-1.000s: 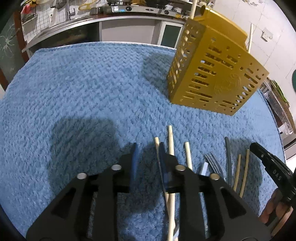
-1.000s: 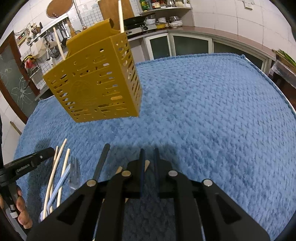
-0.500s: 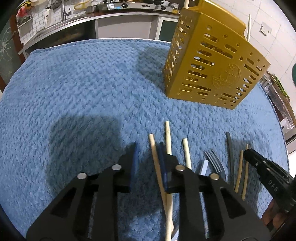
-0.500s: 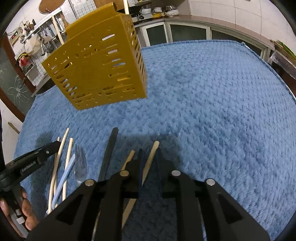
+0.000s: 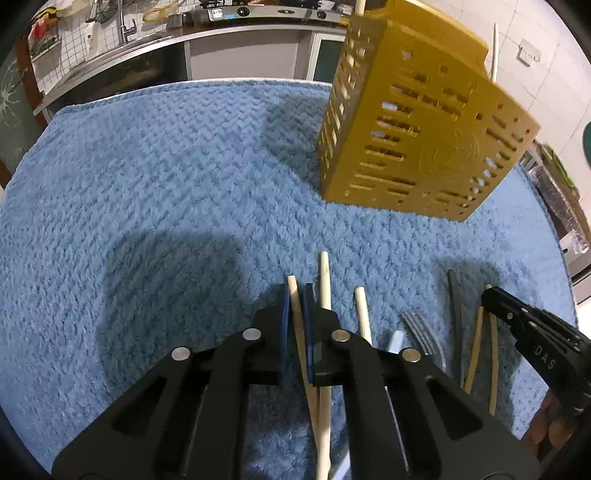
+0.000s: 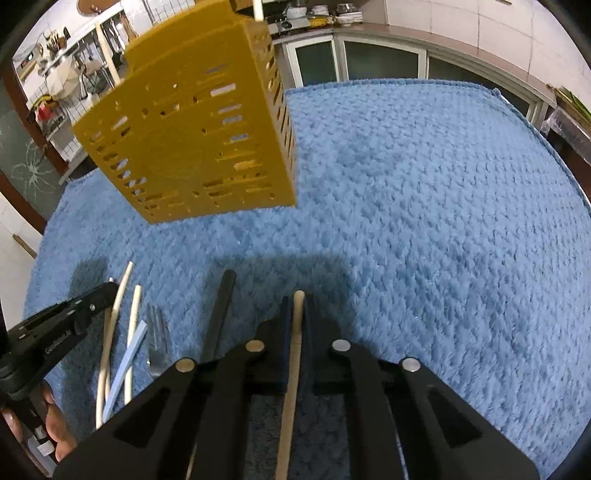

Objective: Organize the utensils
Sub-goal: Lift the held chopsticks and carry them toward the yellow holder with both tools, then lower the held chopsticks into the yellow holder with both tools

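A yellow slotted utensil holder [image 5: 413,125] stands on the blue towel, with chopsticks sticking out of its top; it also shows in the right wrist view [image 6: 195,133]. My left gripper [image 5: 297,295] is shut on a pale wooden chopstick [image 5: 295,314]. My right gripper [image 6: 298,306] is shut on a tan wooden chopstick [image 6: 293,354]. Between them lie more pale chopsticks [image 5: 324,280], a light blue handle [image 6: 125,365], a metal fork [image 6: 157,339], a black chopstick [image 6: 219,314] and thin bamboo chopsticks [image 5: 474,350].
The blue textured towel [image 5: 166,166] covers the table. A kitchen counter with sink and cooker [image 5: 155,26] runs behind it. Cabinets with glass doors [image 6: 369,62] stand beyond the towel's far edge. The right gripper's black body [image 5: 535,336] shows at the left view's right edge.
Both grippers moved forward over the row of utensils and closed, each onto a chopstick. The left jaws narrowed from open to shut. The holder looms closer in both views.
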Tool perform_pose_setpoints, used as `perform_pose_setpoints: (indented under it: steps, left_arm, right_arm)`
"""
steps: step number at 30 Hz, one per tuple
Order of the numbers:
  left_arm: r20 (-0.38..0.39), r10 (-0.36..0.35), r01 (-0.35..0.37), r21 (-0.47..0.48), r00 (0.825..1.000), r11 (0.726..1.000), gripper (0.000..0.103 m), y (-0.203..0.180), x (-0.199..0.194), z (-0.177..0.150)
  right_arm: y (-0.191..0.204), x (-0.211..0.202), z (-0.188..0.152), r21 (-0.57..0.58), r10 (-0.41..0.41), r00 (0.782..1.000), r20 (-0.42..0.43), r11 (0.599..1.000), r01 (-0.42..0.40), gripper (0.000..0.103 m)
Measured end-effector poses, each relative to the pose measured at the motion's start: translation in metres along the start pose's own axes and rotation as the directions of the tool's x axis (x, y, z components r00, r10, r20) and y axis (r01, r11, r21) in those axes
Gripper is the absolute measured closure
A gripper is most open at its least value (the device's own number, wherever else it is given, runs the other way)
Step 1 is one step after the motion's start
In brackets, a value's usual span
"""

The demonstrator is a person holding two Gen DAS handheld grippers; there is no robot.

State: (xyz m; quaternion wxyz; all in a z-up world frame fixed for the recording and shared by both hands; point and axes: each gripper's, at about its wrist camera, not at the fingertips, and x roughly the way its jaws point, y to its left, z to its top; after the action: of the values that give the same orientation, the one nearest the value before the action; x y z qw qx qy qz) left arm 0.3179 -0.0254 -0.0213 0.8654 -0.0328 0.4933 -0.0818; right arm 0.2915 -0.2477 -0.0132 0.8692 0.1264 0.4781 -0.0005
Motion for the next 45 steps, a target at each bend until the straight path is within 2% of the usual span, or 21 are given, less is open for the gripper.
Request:
perform_pose_setpoints:
  steps: [6, 10, 14, 19, 22, 28, 32, 34, 39, 45]
  left_arm:
    - [0.077, -0.035, 0.034, 0.01, 0.996, 0.999, 0.098, -0.002, -0.033, 0.002]
    - [0.147, -0.032, 0.028, 0.033, 0.989, 0.999, 0.098, -0.006, -0.055, 0.003]
    - [0.217, -0.035, 0.028, 0.034, 0.976, 0.999, 0.099, -0.002, -0.076, 0.005]
    - [0.283, -0.056, 0.047, 0.041, 0.957, 0.998, 0.099, -0.001, -0.099, 0.01]
    - [0.318, -0.07, 0.057, 0.049, 0.945, 0.997, 0.099, -0.003, -0.113, 0.01]
    - [0.426, -0.087, 0.055, 0.087, 0.9, 0.995, 0.099, -0.008, -0.142, 0.007]
    - [0.461, -0.106, 0.063, 0.108, 0.881, 0.992, 0.099, -0.014, -0.154, 0.008]
    - [0.474, -0.112, 0.065, 0.115, 0.873, 0.991, 0.099, -0.016, -0.159, 0.009]
    - [0.503, -0.121, 0.054, 0.145, 0.856, 0.988, 0.099, -0.026, -0.169, 0.015]
    - [0.51, -0.132, 0.052, 0.168, 0.85, 0.984, 0.099, -0.03, -0.172, 0.027]
  right_arm:
    - [-0.002, -0.025, 0.001, 0.006, 0.04, 0.995, 0.088, 0.999, -0.041, 0.097]
    - [-0.004, -0.052, 0.001, -0.001, 0.074, 0.981, 0.177, 0.997, -0.075, 0.097]
    - [-0.008, -0.084, 0.002, -0.017, 0.102, 0.954, 0.283, 0.995, -0.101, 0.097]
    - [-0.008, -0.106, 0.004, -0.044, 0.123, 0.928, 0.351, 0.992, -0.115, 0.097]
    - [-0.009, -0.118, 0.005, -0.062, 0.142, 0.903, 0.406, 0.99, -0.127, 0.097]
    - [-0.009, -0.135, 0.005, -0.095, 0.157, 0.855, 0.493, 0.987, -0.127, 0.097]
    - [-0.008, -0.145, 0.004, -0.115, 0.164, 0.818, 0.551, 0.986, -0.121, 0.097]
    - [-0.007, -0.146, 0.005, -0.126, 0.165, 0.808, 0.566, 0.986, -0.113, 0.097]
    - [-0.008, -0.145, 0.012, -0.131, 0.169, 0.798, 0.578, 0.985, -0.113, 0.097]
    - [-0.008, -0.141, 0.027, -0.122, 0.165, 0.815, 0.556, 0.986, -0.116, 0.097]
